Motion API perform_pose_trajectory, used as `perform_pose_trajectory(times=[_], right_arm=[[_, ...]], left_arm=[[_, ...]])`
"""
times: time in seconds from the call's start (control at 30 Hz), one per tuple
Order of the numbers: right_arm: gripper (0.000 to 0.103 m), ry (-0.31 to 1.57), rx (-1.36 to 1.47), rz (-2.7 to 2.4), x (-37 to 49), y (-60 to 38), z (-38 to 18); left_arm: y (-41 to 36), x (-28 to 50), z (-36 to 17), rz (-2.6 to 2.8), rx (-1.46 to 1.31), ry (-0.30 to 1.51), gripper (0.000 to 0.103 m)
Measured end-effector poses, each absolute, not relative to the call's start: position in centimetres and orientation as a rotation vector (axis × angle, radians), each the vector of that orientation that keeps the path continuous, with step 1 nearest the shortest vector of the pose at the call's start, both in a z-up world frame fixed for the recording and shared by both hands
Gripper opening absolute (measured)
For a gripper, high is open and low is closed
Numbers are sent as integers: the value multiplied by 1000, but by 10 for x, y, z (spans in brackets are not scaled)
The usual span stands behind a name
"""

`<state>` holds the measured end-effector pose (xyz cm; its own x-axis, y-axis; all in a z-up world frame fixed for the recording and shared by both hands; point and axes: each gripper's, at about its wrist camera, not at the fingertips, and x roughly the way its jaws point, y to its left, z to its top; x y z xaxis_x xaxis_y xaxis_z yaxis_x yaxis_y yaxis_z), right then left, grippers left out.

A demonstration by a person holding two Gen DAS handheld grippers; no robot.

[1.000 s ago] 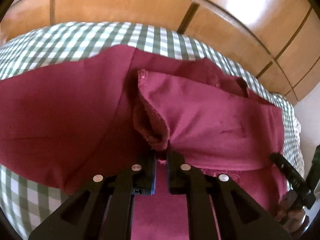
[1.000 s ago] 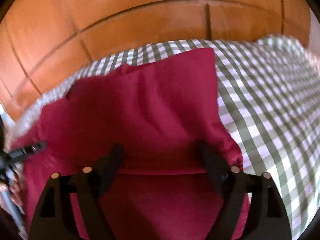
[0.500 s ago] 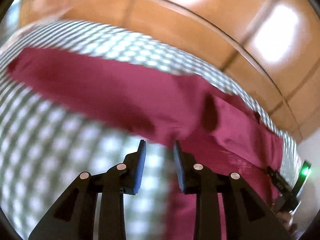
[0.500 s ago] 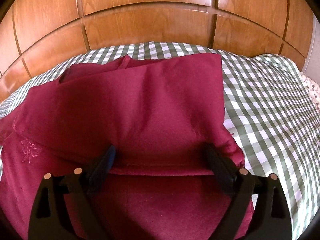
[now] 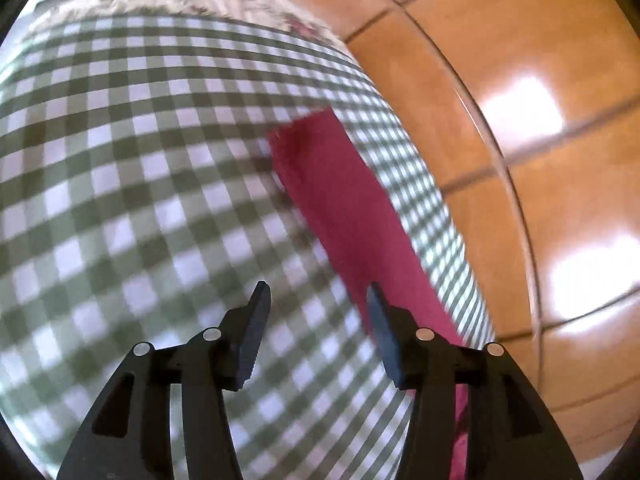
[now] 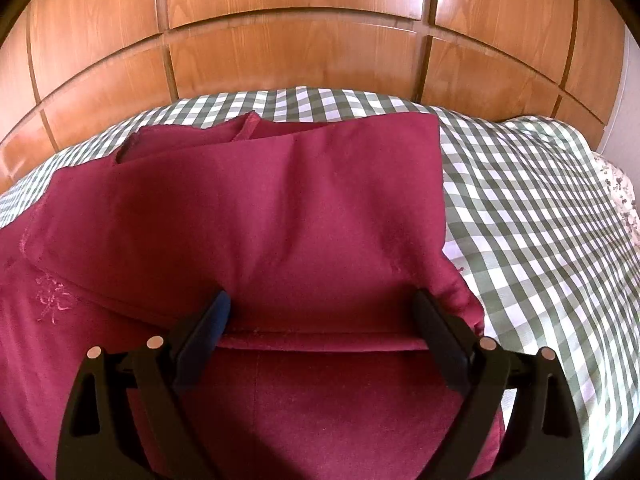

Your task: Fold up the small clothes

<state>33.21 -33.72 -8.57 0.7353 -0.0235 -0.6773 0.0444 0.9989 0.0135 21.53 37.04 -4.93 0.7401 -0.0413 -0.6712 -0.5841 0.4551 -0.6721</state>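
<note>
A dark red garment (image 6: 260, 216) lies on the green-and-white checked bedcover (image 6: 528, 208), with an upper layer folded over the lower part and a pale embroidered mark at the left. My right gripper (image 6: 320, 312) is open wide and empty, its fingers on either side of the folded edge. In the left wrist view only a narrow red strip of the garment (image 5: 352, 216) shows, running along the bed's edge. My left gripper (image 5: 316, 300) is open and empty above the checked cover (image 5: 140, 184), with its right finger over the strip's edge.
A glossy wooden panelled wall (image 6: 300, 40) stands right behind the bed and fills the right of the left wrist view (image 5: 540, 140). A floral pillow or sheet (image 5: 208, 0) lies at the far end of the cover and also at the right edge (image 6: 620, 192).
My left gripper has let go of the red fabric fold, opened, and swung away left over the bare checked cover. My right gripper has stayed open over the fold.
</note>
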Motion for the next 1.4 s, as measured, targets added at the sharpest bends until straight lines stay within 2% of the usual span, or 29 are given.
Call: perform_pose_trajectory(times=[0.27, 0.33, 0.4, 0.47, 0.63, 0.97, 1.23, 1.3, 1.4], right_arm=[[93, 743, 20, -44, 332, -337, -87], [93, 743, 19, -46, 332, -337, -87], [93, 742, 17, -47, 331, -337, -87], [93, 742, 15, -48, 331, -337, -87], [93, 741, 17, -47, 331, -337, -87], [93, 741, 16, -47, 331, -336, -87], [93, 738, 31, -43, 331, -338, -86], [93, 738, 38, -41, 331, -339, -86], [93, 736, 44, -40, 331, -338, -86]], left_arm=[[413, 255, -56, 430, -1113, 695, 45], [415, 262, -54, 445, -1065, 717, 37], [415, 272, -52, 472, -1004, 749, 15], [409, 273, -48, 476, -954, 760, 7], [371, 282, -23, 362, -851, 719, 7], [195, 305, 28, -52, -589, 700, 7], [69, 317, 17, -285, -443, 782, 7], [50, 310, 10, -298, -385, 807, 16], [47, 291, 1, -306, -376, 822, 18]])
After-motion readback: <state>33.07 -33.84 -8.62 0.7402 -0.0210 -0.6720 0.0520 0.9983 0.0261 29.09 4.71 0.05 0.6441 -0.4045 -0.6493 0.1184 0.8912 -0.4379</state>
